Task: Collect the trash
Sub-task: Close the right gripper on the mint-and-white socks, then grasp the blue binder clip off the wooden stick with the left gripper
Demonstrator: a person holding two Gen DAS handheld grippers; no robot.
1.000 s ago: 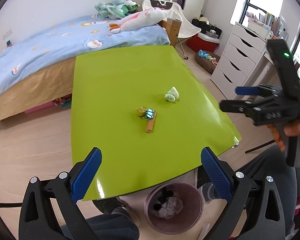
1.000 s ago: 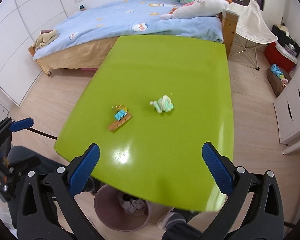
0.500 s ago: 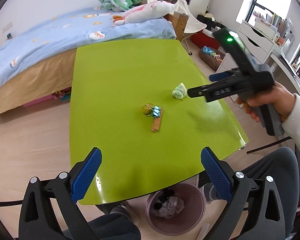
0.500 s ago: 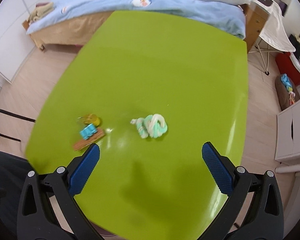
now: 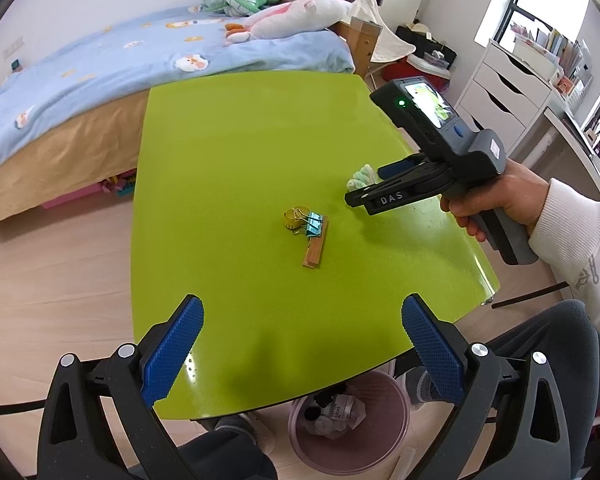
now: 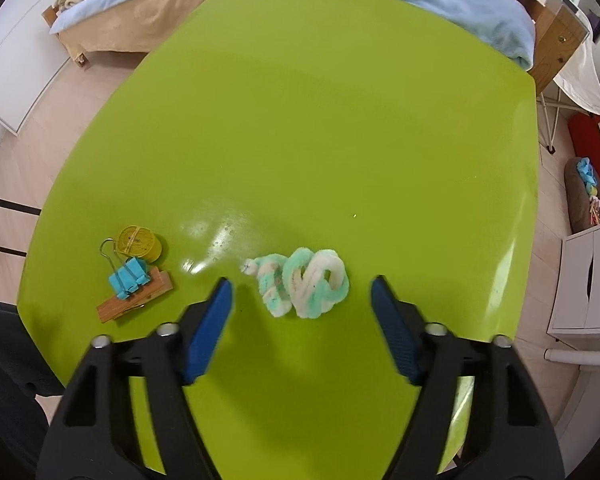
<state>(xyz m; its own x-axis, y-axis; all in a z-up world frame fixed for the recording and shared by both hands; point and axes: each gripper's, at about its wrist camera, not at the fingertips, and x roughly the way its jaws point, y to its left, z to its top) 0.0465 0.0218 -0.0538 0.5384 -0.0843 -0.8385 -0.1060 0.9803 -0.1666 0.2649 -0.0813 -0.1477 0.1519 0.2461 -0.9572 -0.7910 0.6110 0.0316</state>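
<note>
The right hand (image 5: 496, 204) grips its handle, pointing the right tool (image 6: 300, 304) steeply down over the table (image 6: 340, 120). Its jaws have just been closing; they stand partly open, astride the green-white fuzzy coil (image 6: 304, 284), pads not touching it. The coil lies near the table's right edge. A binder clip (image 6: 128, 278) on a wooden strip (image 6: 136, 300) lies toward the table's middle. The left tool (image 5: 300, 344) hovers wide open, empty, above the near edge; a trash bin (image 5: 348, 420) stands below.
</note>
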